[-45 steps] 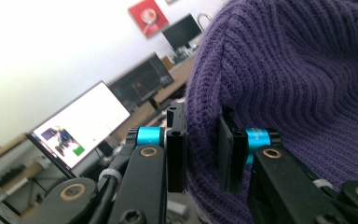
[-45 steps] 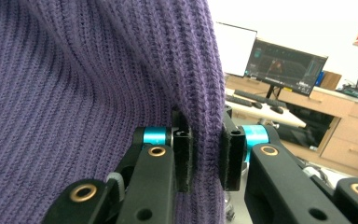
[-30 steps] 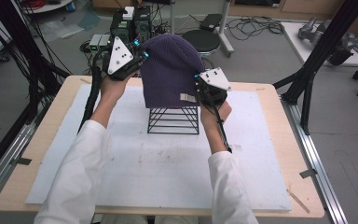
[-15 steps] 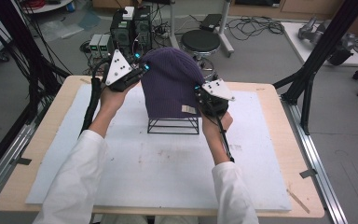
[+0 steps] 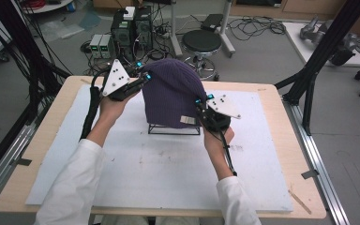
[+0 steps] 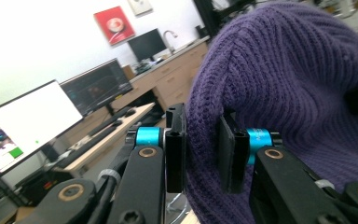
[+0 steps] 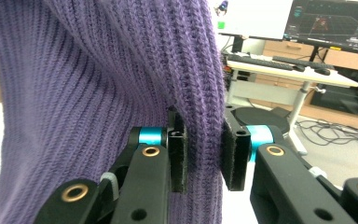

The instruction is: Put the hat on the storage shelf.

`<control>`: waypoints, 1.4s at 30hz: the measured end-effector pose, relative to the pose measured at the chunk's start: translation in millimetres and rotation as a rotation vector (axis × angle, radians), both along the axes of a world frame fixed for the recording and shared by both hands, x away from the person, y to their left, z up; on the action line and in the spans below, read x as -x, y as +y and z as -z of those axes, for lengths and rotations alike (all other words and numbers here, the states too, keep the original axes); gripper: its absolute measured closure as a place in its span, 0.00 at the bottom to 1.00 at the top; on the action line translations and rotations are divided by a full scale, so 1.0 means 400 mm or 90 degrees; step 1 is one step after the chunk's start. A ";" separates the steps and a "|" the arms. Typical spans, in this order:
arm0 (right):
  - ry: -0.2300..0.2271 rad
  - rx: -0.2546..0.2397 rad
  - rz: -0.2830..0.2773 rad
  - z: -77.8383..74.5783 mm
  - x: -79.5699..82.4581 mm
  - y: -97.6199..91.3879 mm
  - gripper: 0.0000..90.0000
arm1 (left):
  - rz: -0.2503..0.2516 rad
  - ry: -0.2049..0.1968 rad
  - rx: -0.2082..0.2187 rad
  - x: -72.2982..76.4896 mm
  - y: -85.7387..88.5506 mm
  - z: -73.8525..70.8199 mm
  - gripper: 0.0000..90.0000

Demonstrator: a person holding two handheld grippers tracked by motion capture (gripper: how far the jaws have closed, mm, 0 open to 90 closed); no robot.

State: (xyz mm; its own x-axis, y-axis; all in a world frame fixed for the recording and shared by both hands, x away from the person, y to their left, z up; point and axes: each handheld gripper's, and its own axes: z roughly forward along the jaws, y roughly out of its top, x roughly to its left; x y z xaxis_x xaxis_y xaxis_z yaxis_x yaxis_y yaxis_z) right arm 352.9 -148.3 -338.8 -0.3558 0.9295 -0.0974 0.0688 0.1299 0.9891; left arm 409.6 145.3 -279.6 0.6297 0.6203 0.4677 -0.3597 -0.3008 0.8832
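Note:
A purple knit hat (image 5: 171,96) is draped over a black wire rack (image 5: 173,129) on the white mat; just the rack's bottom bars show below the hem. My left gripper (image 5: 143,79) is shut on the hat's upper left side, with a fold of knit (image 6: 284,70) pinched between its pads (image 6: 203,140). My right gripper (image 5: 201,110) is shut on the hat's lower right edge beside a small white label (image 5: 187,120). Its jaws have just eased slightly wider, and ribbed fabric (image 7: 98,93) still sits pressed between the pads (image 7: 203,144).
The white mat (image 5: 168,178) covers most of the wooden table (image 5: 281,108). Black frame posts (image 5: 309,79) rise at both sides. A stool (image 5: 201,42) and computer boxes (image 5: 131,28) stand on the floor behind the table. Desks with monitors (image 6: 32,121) are farther off.
Both hands have come down and toward me with the hat. The hat now hangs lower over the rack, hiding nearly all of the wire bars.

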 end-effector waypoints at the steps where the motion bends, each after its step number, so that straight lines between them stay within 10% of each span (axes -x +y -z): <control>1: 0.002 -0.001 -0.004 0.003 0.006 -0.002 0.85 | 0.004 0.002 -0.007 0.004 0.000 0.000 0.83; 8: 0.049 0.005 -0.006 0.042 0.015 -0.016 0.84 | 0.028 0.025 -0.053 0.023 -0.003 0.041 0.81; 16: 0.142 -0.002 -0.028 0.059 0.006 -0.020 0.82 | 0.048 0.082 -0.029 0.030 0.012 0.092 0.81; 23: 0.193 0.000 -0.033 0.069 -0.005 -0.025 0.80 | 0.039 0.137 -0.070 0.054 -0.010 0.054 0.83; 32: 0.182 -0.012 -0.024 0.064 -0.003 -0.038 0.78 | 0.021 0.164 -0.091 0.097 -0.055 0.009 0.83; 42: 0.205 -0.044 -0.039 0.053 0.005 -0.060 0.35 | -0.012 0.217 -0.053 0.092 -0.040 0.027 0.52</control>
